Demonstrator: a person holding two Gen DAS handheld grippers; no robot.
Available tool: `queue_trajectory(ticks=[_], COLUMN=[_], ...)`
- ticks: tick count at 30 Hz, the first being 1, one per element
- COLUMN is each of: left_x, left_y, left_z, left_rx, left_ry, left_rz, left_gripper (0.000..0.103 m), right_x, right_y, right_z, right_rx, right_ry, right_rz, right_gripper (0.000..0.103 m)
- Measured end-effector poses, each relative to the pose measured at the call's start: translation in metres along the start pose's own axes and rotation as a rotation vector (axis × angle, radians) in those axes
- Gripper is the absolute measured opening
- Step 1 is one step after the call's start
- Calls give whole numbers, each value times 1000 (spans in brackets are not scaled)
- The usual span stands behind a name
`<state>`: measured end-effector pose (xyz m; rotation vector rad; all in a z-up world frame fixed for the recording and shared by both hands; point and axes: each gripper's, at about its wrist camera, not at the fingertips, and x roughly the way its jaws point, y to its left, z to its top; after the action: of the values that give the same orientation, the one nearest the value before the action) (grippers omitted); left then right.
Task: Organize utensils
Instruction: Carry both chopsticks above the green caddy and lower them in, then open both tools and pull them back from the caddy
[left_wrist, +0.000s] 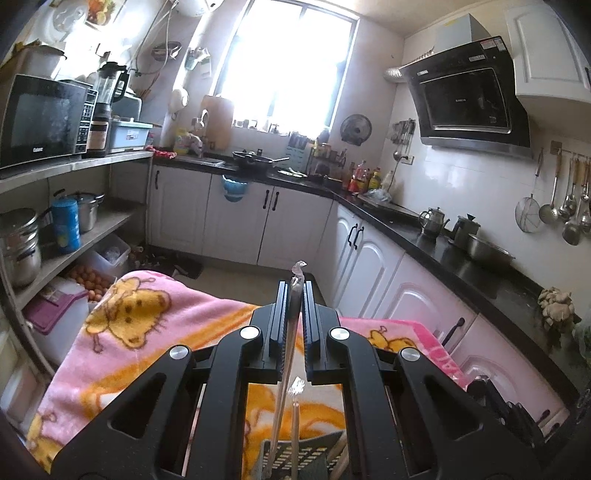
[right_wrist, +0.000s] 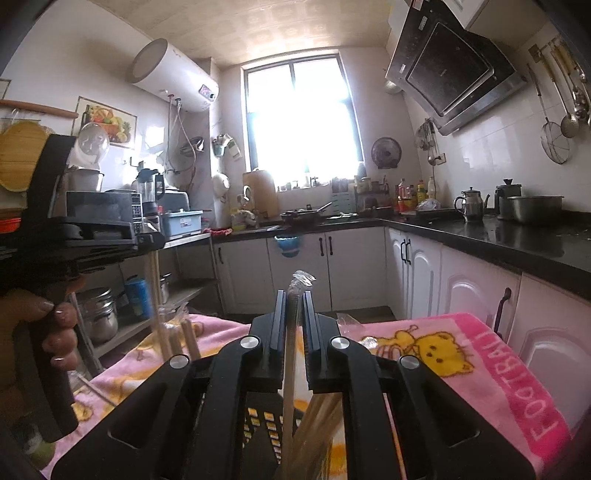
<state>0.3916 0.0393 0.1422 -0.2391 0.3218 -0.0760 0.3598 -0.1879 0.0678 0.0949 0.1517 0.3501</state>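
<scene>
My left tool (left_wrist: 294, 291) points a little downward over the pink cartoon blanket (left_wrist: 147, 325) that covers the surface, its two black fingers pressed together on a wrapped pair of chopsticks (left_wrist: 291, 325). The crinkled clear wrapper sticks out past the fingertips, and the sticks run back between the fingers down toward a dark slotted utensil basket (left_wrist: 295, 458) at the bottom edge of that view.

My right tool (right_wrist: 294, 295) sits nearly level over the same blanket, near the end printed with pink lettering. Its fingers are likewise closed on a second wrapped pair of chopsticks (right_wrist: 291, 332), plastic tip poking out in front, the sticks slanting back and down to the basket beneath, where a bundle of more chopsticks (right_wrist: 317, 424) leans.

In the right wrist view my left hand (right_wrist: 44, 325) shows at the left edge, fingers curled round the black handle, holding that tool higher than the right one, with its chopsticks hanging down toward the blanket.
</scene>
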Motion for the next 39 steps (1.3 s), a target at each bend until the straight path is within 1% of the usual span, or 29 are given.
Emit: queue_trajectory(ticks=[4,9,13,17,20,22,24,27,32,34,36,38,39], left_x=[-3,-10,-17,-26,-32,-36,-41,-47,-58,-65,-71,-79,-83], left_y=[1,0,1,-2,-4,-7,-9,-11,-16,-17,-18,-18,-18], left_z=[-4,-11,-14,-18,-22,-25,-28,-33,-43,-48,-53,-59,-62], left_rx=[-3,9,9,12,16,27,37,45,64,70,75,78,79], left_ry=[16,38,54,73,91,101,115,134,158,165,171,177,178], left_rz=[1,3,2,-7,-17,-22,-29,-38,-53,-58,-62,-64,-63], left_gripper=[3,8,10,17,20,22,27,31,37,38,45,48,50], right_x=[-8,-18,-26,-36,-42,-46,-51,-57,-67,-73,-79,-86,-89], right_y=[-2,-6,-8,-10,-11,-11,-10,-9,-8,-8,-6,-5,-4], right_z=[-1,-3,-5,-5,-5,-5,-4,-4,-3,-3,-3,-5,-6], right_rx=[7,15,19,20,20,19,16,16,35,37,40,43,46], right_ry=[22,38,51,63,72,75,80,87,108,114,121,133,140], right_rz=[17,21,18,18,20,21,21,20,11,14,18,24,27], right_gripper=[11,15,19,24,27,28,30,34,43,46,52,60,63])
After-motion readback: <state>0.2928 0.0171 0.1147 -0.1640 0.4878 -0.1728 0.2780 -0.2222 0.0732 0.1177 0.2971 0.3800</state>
